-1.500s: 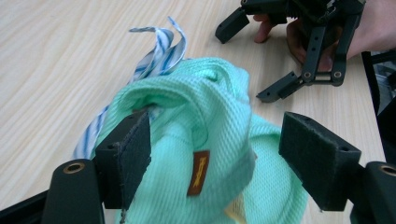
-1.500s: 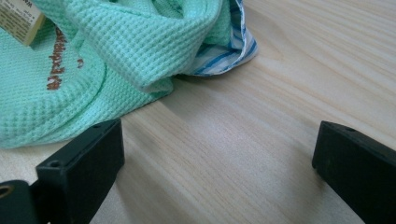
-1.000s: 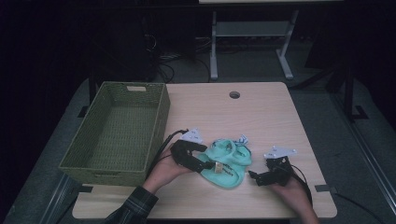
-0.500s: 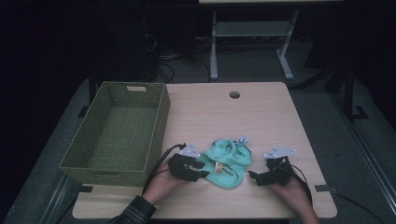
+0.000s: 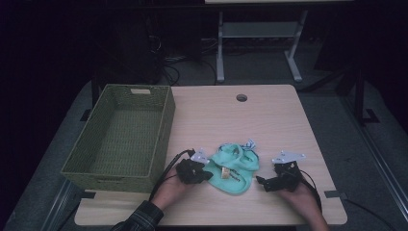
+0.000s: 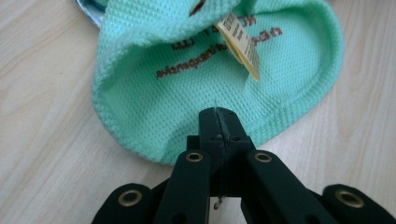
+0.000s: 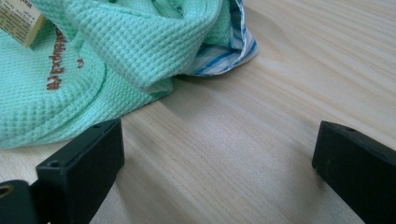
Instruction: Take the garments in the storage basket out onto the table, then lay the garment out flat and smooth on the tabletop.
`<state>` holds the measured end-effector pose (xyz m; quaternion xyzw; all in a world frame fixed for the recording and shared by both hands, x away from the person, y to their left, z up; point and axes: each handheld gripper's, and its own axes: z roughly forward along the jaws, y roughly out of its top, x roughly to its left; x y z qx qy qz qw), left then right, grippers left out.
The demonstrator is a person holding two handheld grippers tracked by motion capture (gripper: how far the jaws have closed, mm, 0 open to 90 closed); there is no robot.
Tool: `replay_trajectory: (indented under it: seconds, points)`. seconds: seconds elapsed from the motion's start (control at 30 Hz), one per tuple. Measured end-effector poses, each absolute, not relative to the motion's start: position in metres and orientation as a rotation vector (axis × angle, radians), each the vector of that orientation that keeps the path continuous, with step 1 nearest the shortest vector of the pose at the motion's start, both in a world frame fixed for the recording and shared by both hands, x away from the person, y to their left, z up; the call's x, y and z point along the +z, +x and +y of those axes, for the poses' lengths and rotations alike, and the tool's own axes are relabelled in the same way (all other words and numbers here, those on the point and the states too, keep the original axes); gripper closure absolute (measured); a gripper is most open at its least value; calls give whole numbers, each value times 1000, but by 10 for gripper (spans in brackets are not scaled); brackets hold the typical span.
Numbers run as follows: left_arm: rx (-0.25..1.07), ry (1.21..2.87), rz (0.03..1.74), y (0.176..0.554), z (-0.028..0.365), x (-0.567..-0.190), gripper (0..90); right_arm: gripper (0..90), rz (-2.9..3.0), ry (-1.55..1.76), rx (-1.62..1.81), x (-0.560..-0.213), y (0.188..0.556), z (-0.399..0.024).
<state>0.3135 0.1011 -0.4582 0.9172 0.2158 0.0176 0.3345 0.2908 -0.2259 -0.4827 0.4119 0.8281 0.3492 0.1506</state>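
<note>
The left hand-held gripper (image 5: 208, 174) has its jaws pressed together on the near edge of the green cloth (image 5: 234, 168). In the left gripper view the two black jaws meet flat, and the mesh hem of the cloth (image 6: 205, 88) goes in between them, so the jaws are clamped on this hem. One second ago these jaws stood wide apart above the cloth; they have just been closing, and the hand is now lower and nearer to the counter (image 5: 221, 115).

The cloth lies on the counter between the two hand-held grippers, touching the left one and just beside the right one. A yellow tag (image 6: 240, 39) hangs on it beyond the left jaws, beside brown printed letters. A striped blue and white piece (image 7: 229, 53) shows under the far fold, beyond the right jaws.

The right hand-held gripper (image 5: 262, 183) rests low on the counter at the right of the cloth, in the same place as in the earlier pictures. Its jaws stand wide apart with bare wood between them; the left jaw is just beside the hem of the cloth (image 7: 70, 70), and I cannot tell if it touches.

The woven basket (image 5: 120, 139) stands to the left of the left hand-held gripper, near to it, and it has not shifted
</note>
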Motion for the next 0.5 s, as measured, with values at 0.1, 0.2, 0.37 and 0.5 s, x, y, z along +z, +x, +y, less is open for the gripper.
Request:
replay_trajectory:
  seconds: [0.1, 0.2, 0.37, 0.5]
  points:
    - [36, 2383, 590, 313, 100, -459, 896, 20, 2378, 1183, 1004, -483, 291, -226]
    - [35, 2406, 579, 314, 100, -457, 896, 20, 2378, 1182, 1000, -483, 291, -226]
    - [41, 2414, 571, 314, 99, -457, 895, 83, 2381, 1176, 1006, -482, 290, -228]
    - [32, 2418, 570, 315, 99, -457, 890, 233, 2394, 1211, 1003, -475, 291, -231]
